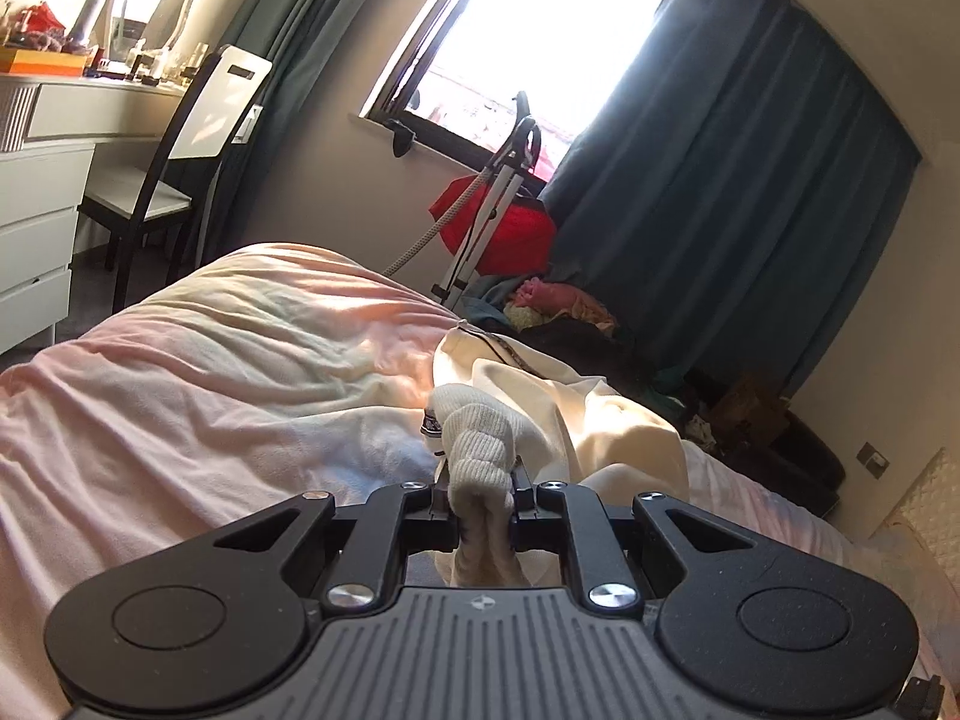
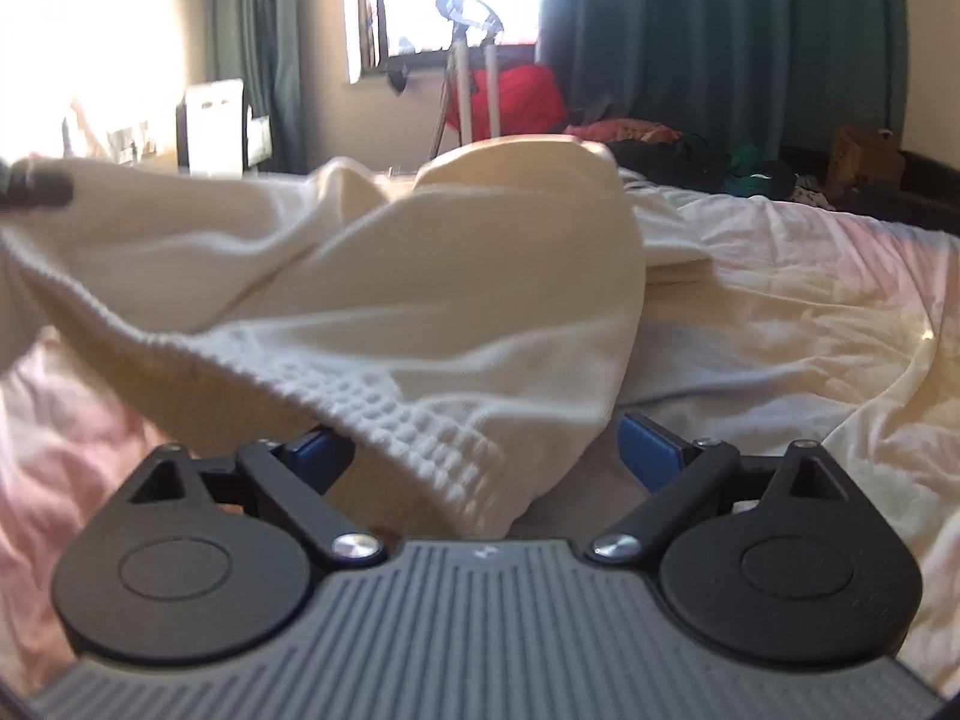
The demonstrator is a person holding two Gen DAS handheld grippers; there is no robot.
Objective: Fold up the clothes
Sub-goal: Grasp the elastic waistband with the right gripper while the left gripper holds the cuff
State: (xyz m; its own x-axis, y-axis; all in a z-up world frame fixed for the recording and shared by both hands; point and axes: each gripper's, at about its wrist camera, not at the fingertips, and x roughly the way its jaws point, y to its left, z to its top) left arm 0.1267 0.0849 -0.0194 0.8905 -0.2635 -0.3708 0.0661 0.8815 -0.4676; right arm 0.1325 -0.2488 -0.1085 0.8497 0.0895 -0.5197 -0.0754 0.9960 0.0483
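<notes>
A cream knitted garment (image 2: 384, 276) lies bunched on the bed. In the left wrist view my left gripper (image 1: 483, 495) is shut on its ribbed hem (image 1: 480, 450), with the rest of the garment (image 1: 600, 420) trailing to the right. In the right wrist view my right gripper (image 2: 486, 450) is open, its blue pads (image 2: 651, 450) wide apart, and the ribbed edge of the garment (image 2: 420, 420) drapes between the fingers without being clamped. The tip of my left gripper (image 2: 33, 186) shows at the far left, holding the cloth up.
The bed has a pale pink and white sheet (image 1: 210, 360). Beyond it are a pile of clothes (image 1: 558, 306), a red bag (image 1: 510, 222) with a white stand, dark curtains (image 1: 750, 180), a chair (image 1: 198, 138) and a white dresser (image 1: 42, 192).
</notes>
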